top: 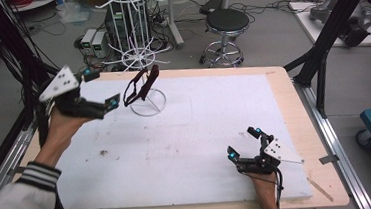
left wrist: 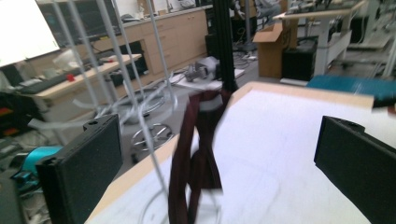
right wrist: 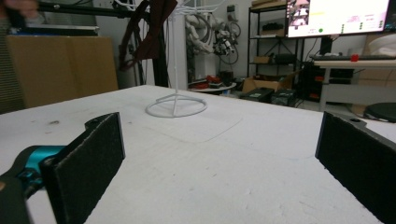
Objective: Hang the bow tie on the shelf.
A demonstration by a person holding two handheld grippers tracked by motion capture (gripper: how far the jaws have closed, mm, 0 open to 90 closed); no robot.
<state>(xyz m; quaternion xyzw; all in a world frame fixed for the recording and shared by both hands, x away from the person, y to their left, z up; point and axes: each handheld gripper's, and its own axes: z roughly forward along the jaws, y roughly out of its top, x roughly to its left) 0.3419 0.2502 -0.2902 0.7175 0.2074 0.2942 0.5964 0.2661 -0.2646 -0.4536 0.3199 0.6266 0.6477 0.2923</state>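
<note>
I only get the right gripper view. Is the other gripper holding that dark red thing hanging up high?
Observer: No. In the high view the left gripper is open, just beside the dark red strap, not touching it.
Operator: What's it hanging on?
Observer: A lower arm of the white wire rack.
Operator: Where's my gripper?
Observer: The right gripper sits open near the table's near right corner.

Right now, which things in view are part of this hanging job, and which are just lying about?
Part of the job:
dark maroon fabric strap hanging on the white wire rack
left gripper, jaws open beside the strap

Lying about:
black round stool
small dark crumbs on the white table cover
</note>
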